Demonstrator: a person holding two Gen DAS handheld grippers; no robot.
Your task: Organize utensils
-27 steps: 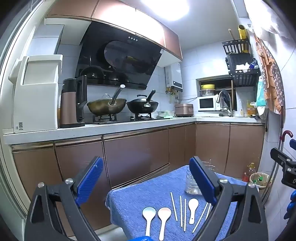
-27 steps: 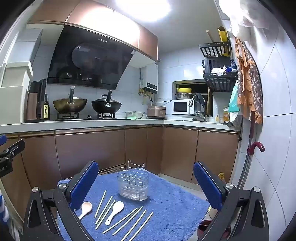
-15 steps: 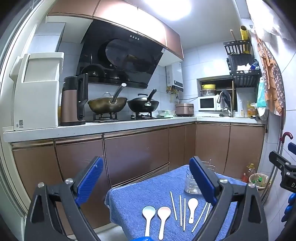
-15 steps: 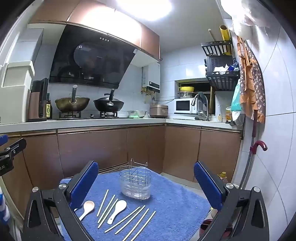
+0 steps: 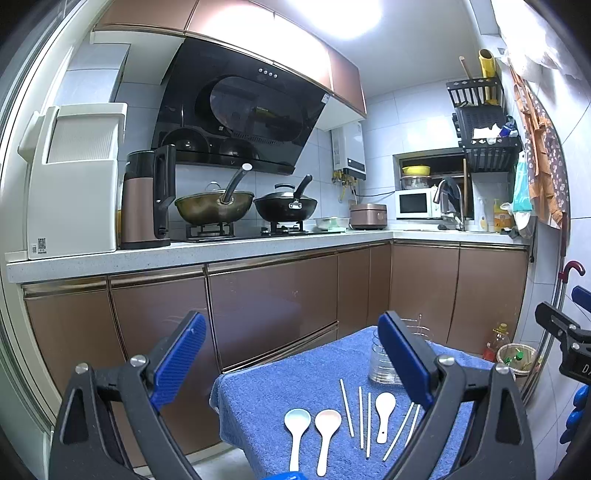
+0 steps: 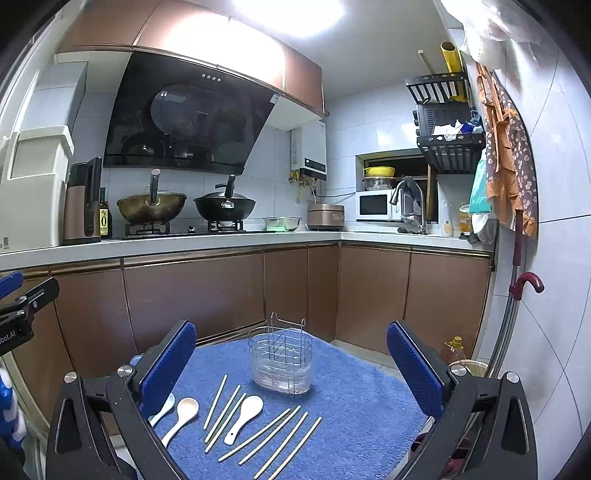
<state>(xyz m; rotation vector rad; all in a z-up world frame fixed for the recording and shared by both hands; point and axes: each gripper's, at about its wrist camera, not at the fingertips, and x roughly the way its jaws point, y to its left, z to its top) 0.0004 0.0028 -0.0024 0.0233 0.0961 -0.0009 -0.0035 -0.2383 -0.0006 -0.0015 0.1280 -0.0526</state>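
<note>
Bright ceiling light (image 5: 354,18) glares overhead; fisheye edges warp darkly.

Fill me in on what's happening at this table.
A person holds a two-finger tool in each hand above a blue towel. Both the left tool and right tool are open and empty. Three spoons and several chopsticks lie loose on the towel in front of a clear utensil holder. No utensils are visibly in the holder yet.

Blk frames; blue pads (image 6: 168,365); silver screws (image 6: 123,370)
</note>
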